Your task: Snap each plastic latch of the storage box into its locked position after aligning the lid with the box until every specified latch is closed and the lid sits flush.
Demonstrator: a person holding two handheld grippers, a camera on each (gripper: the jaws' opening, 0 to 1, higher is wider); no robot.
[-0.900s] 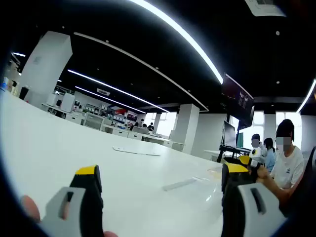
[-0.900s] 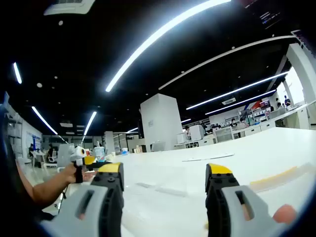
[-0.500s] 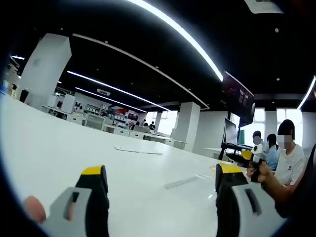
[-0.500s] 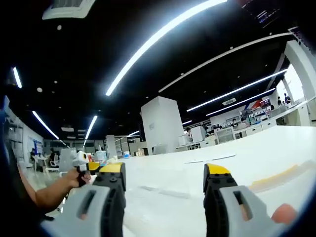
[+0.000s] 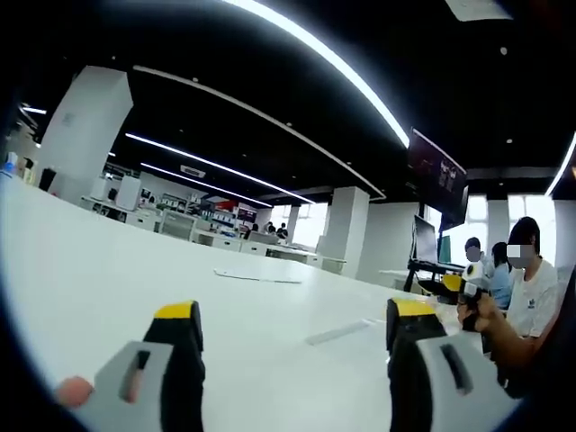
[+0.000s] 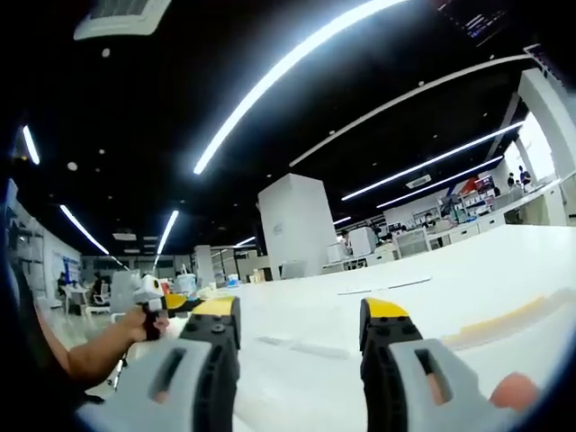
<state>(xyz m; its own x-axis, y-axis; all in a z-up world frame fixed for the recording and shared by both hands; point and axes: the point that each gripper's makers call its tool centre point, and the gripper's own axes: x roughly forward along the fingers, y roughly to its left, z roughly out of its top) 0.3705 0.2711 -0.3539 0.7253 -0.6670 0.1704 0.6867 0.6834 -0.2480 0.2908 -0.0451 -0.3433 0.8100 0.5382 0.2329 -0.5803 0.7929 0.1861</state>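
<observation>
In the left gripper view my left gripper is open, its two grey jaws with yellow tips rising over a bare white tabletop, with nothing between them. At that view's right edge a hand holds up my right gripper, small and white and yellow. In the right gripper view my right gripper is also open over the same white tabletop and holds nothing. An arm at the left of that view holds up my left gripper.
A thin flat sheet lies farther out on the table, and a clear strip lies nearer. A pale strip lies at the right. Seated people, white pillars and desks stand beyond.
Both grippers' jaws have drawn slightly closer together while staying open. Both views have shifted a little with the hands.
</observation>
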